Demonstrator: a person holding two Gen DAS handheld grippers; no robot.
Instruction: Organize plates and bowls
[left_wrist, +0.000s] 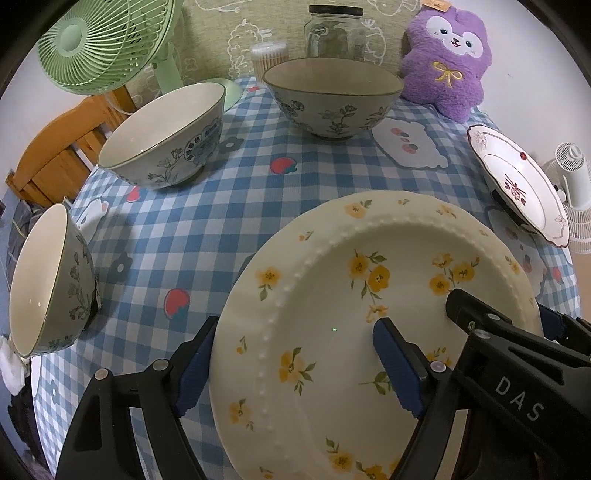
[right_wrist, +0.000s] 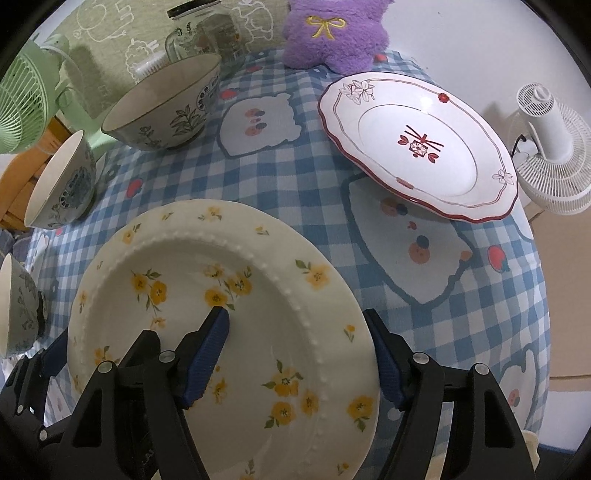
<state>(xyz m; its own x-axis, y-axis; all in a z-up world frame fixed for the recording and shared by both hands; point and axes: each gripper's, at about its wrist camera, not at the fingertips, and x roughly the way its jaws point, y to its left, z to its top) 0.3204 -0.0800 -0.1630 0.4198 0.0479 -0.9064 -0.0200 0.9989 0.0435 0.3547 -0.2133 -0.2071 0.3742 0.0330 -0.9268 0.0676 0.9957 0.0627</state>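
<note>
A cream plate with yellow flowers (left_wrist: 332, 332) (right_wrist: 207, 295) is held between both grippers above the checked tablecloth. My left gripper (left_wrist: 291, 369) has one blue pad under the plate's left rim and one on its face. My right gripper (right_wrist: 299, 354) grips the plate's right rim the same way. A white plate with a red rim (left_wrist: 521, 181) (right_wrist: 417, 147) lies at the right. Three blue-flowered bowls stand at the left and back: a near one (left_wrist: 48, 280), a middle one (left_wrist: 166, 136) and a far one (left_wrist: 332, 96).
A green fan (left_wrist: 107, 40), a glass jar (left_wrist: 334, 33), a cotton-swab box (left_wrist: 269, 55) and a purple plush toy (left_wrist: 447, 55) stand along the table's back edge. A white fan (right_wrist: 550, 147) stands beyond the right edge. A wooden chair (left_wrist: 55, 155) is at the left.
</note>
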